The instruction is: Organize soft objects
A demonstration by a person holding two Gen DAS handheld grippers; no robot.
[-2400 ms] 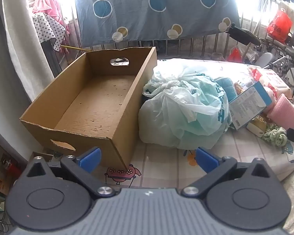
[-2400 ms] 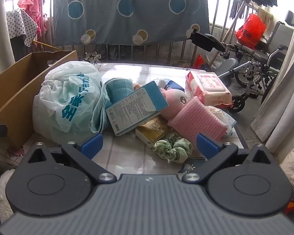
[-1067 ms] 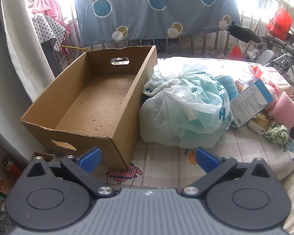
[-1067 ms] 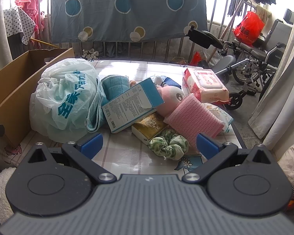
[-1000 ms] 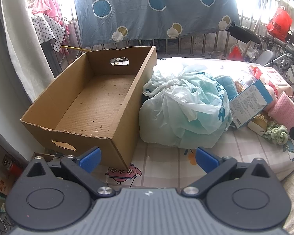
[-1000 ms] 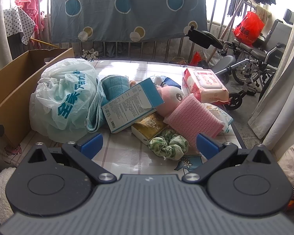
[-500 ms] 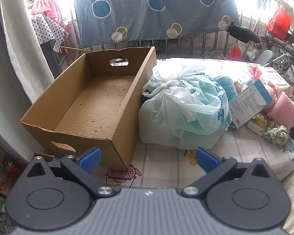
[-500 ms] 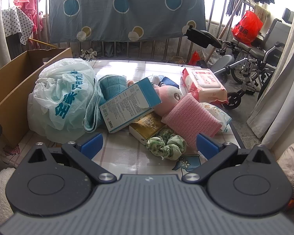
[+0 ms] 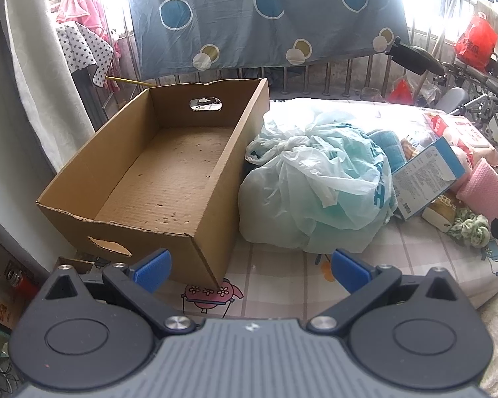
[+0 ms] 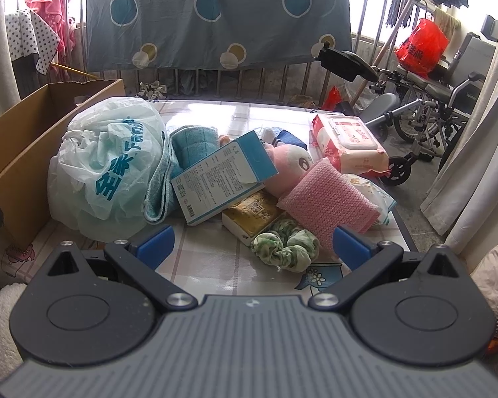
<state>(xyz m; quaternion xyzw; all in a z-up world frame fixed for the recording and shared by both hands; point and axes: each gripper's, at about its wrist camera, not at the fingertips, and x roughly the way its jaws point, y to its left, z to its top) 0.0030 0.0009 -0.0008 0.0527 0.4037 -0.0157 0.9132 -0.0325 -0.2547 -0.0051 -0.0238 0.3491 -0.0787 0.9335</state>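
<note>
Holding my left gripper [image 9: 250, 270] and right gripper [image 10: 253, 244] wide and empty: 1 green fabric scrunchie [image 10: 285, 243] lies ahead; the brown cardboard box [image 9: 169, 179] appears bare inside.

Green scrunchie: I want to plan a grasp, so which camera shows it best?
Right wrist view: the green scrunchie lies whole, close ahead, between the open right gripper's fingers. The left wrist view shows it small at the far right edge.
</note>
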